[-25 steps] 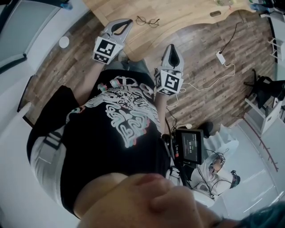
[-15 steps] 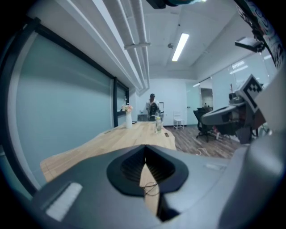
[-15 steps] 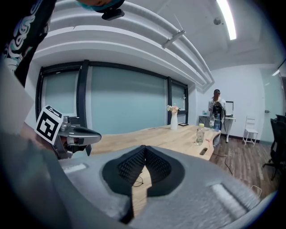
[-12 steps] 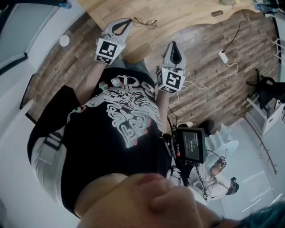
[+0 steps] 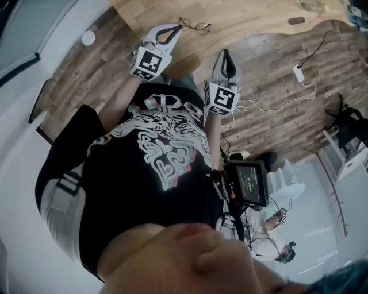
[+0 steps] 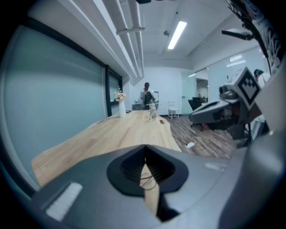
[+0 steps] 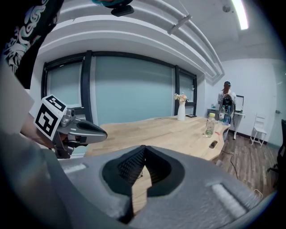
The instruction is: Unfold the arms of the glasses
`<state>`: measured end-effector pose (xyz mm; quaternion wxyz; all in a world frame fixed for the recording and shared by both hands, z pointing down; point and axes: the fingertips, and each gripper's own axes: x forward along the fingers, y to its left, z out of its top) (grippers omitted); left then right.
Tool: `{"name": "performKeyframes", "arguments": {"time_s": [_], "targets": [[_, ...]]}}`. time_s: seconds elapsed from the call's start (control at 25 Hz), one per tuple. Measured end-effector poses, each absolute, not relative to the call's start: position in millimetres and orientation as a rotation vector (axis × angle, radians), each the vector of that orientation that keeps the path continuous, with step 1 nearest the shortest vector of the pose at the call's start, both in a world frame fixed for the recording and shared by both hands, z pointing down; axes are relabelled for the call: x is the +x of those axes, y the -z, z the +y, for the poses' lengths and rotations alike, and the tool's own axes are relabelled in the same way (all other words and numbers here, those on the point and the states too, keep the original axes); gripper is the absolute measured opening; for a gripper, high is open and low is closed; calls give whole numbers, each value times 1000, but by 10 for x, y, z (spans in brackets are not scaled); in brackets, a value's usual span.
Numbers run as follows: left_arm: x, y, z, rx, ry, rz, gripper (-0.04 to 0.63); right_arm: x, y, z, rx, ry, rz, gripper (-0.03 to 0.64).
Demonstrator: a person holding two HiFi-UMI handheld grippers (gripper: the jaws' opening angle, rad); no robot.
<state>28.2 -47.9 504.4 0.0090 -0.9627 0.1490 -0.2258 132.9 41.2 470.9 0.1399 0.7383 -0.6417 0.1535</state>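
Head view: left tongs (image 5: 176,28), closed and empty, have advanced almost to the glasses (image 5: 196,26) on the table (image 5: 247,14); right tongs (image 5: 224,53), closed, farther from them. Unfolding likely imminent.

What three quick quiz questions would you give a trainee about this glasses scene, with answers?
1. True or false: the right gripper holds the glasses.
2. Which gripper's jaws are nearer the glasses? A: left gripper. B: right gripper. C: both equally near.
3. Fill in: the glasses lie on the wooden ____.

Key: 1 false, its jaws are together with nothing between them. 2 A. 3 table.
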Motion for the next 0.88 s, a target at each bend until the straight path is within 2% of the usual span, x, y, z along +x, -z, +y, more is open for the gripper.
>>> {"name": "performKeyframes", "arguments": {"time_s": [0.88], "targets": [[632, -6135, -288, -2864, 1102, 239, -11, 1412, -5739, -56, 1900, -639, -1918, 0]]}}
